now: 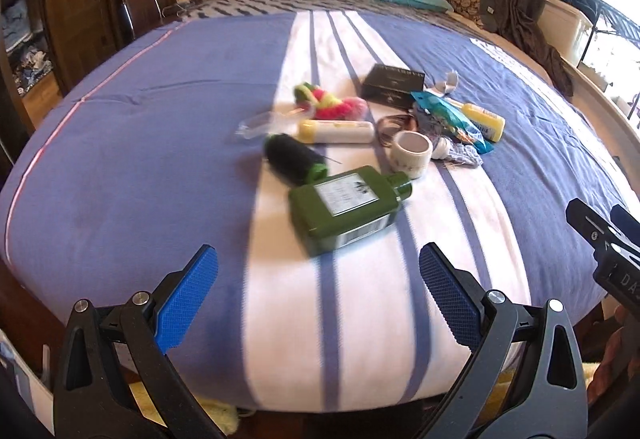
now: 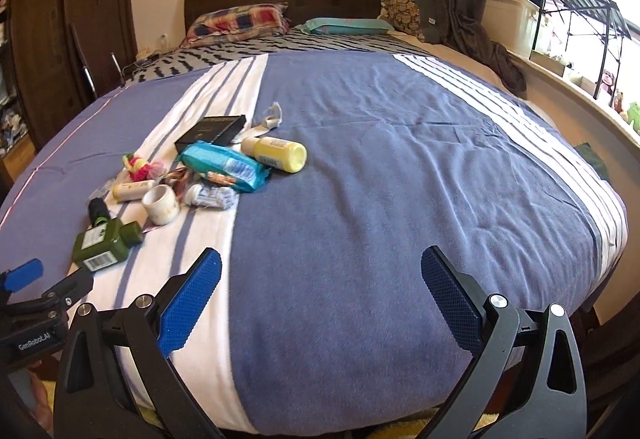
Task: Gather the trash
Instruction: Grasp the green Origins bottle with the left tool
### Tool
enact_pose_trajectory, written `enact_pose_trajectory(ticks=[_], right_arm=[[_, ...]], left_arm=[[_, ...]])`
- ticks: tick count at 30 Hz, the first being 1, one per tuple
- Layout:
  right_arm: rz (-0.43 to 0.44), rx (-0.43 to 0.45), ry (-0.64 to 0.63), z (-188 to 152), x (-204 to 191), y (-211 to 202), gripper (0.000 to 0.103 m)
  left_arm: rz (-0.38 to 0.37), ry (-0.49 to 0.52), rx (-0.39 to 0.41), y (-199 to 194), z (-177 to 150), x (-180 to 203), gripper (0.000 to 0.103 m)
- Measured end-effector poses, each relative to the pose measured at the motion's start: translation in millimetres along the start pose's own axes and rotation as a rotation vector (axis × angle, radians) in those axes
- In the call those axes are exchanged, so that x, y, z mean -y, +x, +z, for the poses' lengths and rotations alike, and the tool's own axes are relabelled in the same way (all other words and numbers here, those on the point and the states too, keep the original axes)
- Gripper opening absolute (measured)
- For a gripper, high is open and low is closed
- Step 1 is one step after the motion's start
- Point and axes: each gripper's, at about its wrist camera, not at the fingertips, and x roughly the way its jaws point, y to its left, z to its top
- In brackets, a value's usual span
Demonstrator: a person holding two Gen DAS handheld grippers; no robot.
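Apparently both grippers hovered spread and empty over the foot of the bed (image 2: 380, 159): the left gripper (image 1: 318, 291) faced a green bottle (image 1: 348, 209) just ahead, the right gripper (image 2: 320, 295) bare blanket. Beyond, the trash lay piled, a teal packet (image 2: 224, 165) overlapping blurred scraps I couldn't identify

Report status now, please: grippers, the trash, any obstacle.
Left gripper open, empty. Right gripper open, empty. Trash pile on bed, untouched; green bottle nearest. Nothing in the way.
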Motion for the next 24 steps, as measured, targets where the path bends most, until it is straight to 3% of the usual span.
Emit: enact_pose_trajectory(ticks=[5,15,24], right_arm=[[-0.004,-0.022,-0.005,3.5,5.8,16.0,0.1],[0.029,-0.038,-0.026,11.4,0.7,37.5,0.1],[0.125,-0.054,-0.063,17.8,-30.5,58.8,0.1]], left_arm=[[-0.015,-0.002,-0.032,24.1,9.0,16.3,0.094],[-0.015,-0.044,-0.053,57.1,30.2,21.5,0.083],[-0.047,0.027,-0.052,56.7,27.6,15.0,0.08]])
